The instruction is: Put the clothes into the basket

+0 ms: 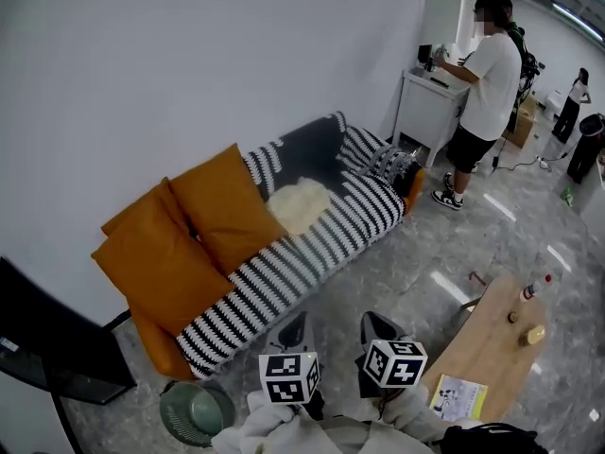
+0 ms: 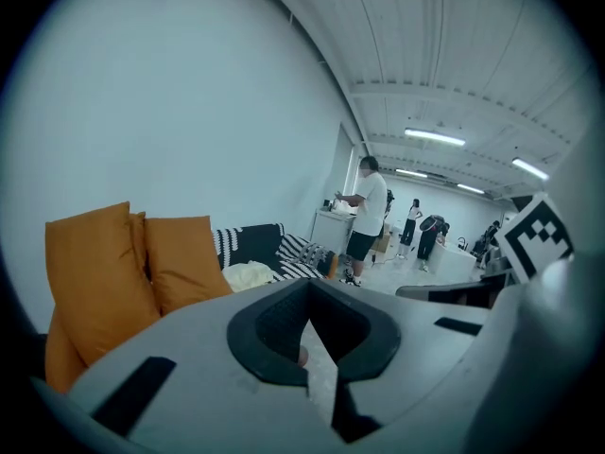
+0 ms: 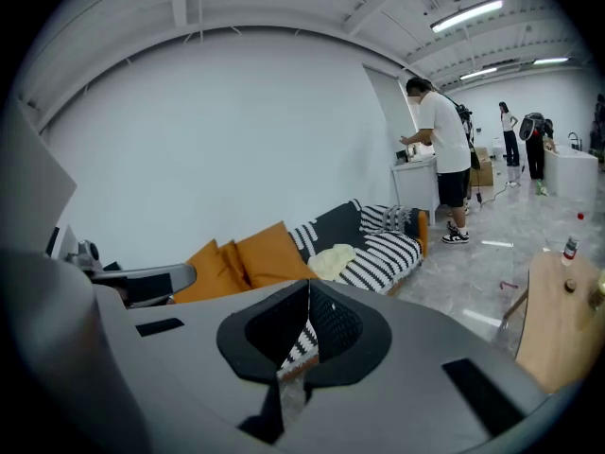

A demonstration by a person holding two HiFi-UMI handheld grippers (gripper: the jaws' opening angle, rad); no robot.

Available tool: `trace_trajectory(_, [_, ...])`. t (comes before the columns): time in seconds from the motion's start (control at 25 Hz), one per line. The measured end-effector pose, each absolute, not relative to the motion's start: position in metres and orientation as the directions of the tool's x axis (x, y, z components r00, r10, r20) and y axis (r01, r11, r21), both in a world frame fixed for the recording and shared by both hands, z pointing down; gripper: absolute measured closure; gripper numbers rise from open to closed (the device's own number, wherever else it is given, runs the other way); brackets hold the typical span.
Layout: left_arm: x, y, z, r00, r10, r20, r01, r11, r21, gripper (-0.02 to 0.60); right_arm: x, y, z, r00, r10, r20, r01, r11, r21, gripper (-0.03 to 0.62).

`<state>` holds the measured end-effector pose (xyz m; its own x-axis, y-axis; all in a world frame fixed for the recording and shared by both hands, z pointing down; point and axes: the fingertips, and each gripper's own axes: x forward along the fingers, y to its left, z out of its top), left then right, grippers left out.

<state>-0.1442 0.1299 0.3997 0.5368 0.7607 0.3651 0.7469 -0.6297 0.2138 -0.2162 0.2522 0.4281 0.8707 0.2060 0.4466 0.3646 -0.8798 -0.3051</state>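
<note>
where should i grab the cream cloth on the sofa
Probably pinch a raised fold on top of the cloth, coming down from the sofa's open front: it lies in a loose heap, with the sofa's back behind it and cushions beside it.

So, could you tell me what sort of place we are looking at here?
Probably a living-room corner staged inside a large open workspace: a sofa with orange cushions, a wooden coffee table, and strip lights over a hall where several people stand.
</note>
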Motion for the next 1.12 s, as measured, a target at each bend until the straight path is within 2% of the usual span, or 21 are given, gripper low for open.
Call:
trace_trajectory(0.4, [-0.057,0.16,0.399,0.527,0.762,0.377,0.765,-0.618,0.181,0.578,-0.127,0.28,0.436,0.866,0.203,0.458,0.377,-0.866,-0.329,0.571])
trace_trajectory(0.76, [0.024,0.158,0.407,0.552,0.739,0.387,0.728,-0.653,0.209,0.578,-0.046,0.277,0.437,0.862,0.16,0.482,0.333,-0.894,-0.299,0.571])
trace_trajectory(1.12, [0.075,0.154,0.423,0.556,0.726,0.406,0.693,-0.674,0.256,0.58,0.001,0.276,0.44,0.842,0.155,0.516,0.326,-0.909,-0.259,0.569])
